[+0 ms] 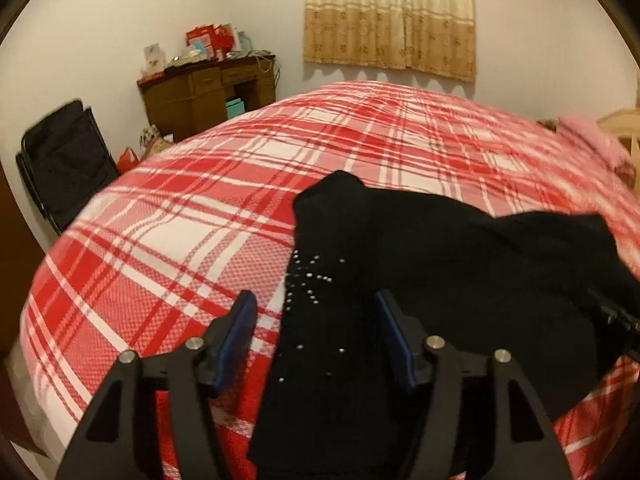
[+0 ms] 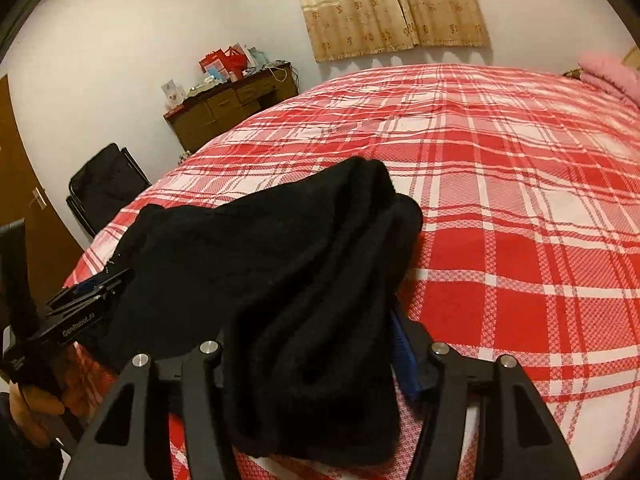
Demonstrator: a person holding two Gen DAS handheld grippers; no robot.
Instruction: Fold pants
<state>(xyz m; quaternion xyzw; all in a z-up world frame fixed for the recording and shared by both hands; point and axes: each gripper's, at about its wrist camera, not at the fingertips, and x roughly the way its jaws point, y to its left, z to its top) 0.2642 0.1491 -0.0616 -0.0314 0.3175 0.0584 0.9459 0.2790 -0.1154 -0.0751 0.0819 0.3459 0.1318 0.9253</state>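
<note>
Our left gripper [image 1: 316, 336] stands with its jaws apart; the blue pads [image 1: 240, 332] are clear of the cloth, though a strip of the black pants [image 1: 420, 248] runs between them and hangs over the near edge of the bed [image 1: 160, 240]. Our right gripper [image 2: 316, 356] is likewise spread: one blue pad [image 2: 402, 356] shows at the right of a thick, bunched end of the pants, the other is hidden under the fabric, and nothing appears to be pinched. So neither gripper is holding anything; the cloth simply lies through each of them.

Outward from there, the pants lie on the red and white checked bed cover, near its front edge, stretched from one gripper to the other. The end by the left gripper carries a scatter of small shiny studs [image 1: 308, 276]; the end by the right gripper is heaped in several rumpled layers.

We judge the task to be somewhere in its middle. The pants look doubled over at least once, as the stacked layers suggest, but the bundle is lumpy, its edges are not lined up, and part of it droops off the bed. What is left, as we read it, is to smooth the layers, square up the ends and make another fold into a tidy packet resting wholly on the bed.
</note>
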